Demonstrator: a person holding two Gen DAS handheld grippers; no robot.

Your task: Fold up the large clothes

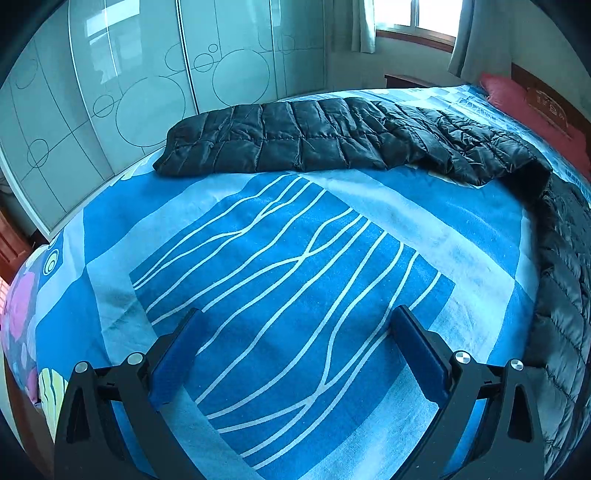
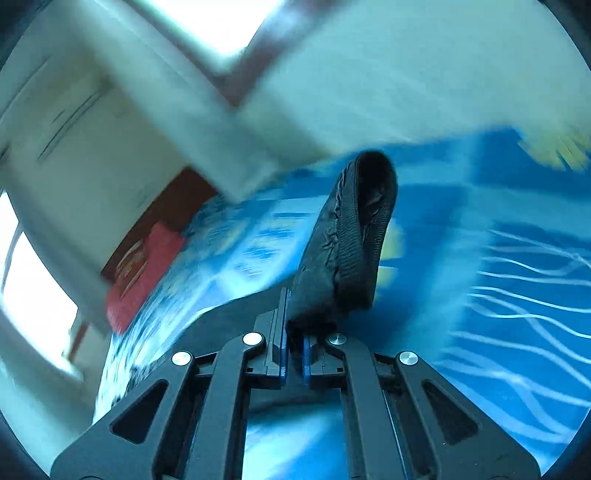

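A black quilted down jacket (image 1: pixel 332 136) lies stretched across the far side of the bed and runs down the right edge of the left wrist view. My left gripper (image 1: pixel 295 328) is open and empty, low over the blue bedspread (image 1: pixel 280 258), well short of the jacket. My right gripper (image 2: pixel 293 325) is shut on the jacket's ribbed black cuff (image 2: pixel 351 243), which sticks up between the pads and curls over at its tip. The right wrist view is tilted and blurred by motion.
The bed has a blue sheet with white wavy lines. A red pillow (image 1: pixel 517 96) lies at the headboard, far right. Glass wardrobe doors (image 1: pixel 129 92) stand beyond the bed's far side. A window with curtains (image 1: pixel 413 18) is at the back.
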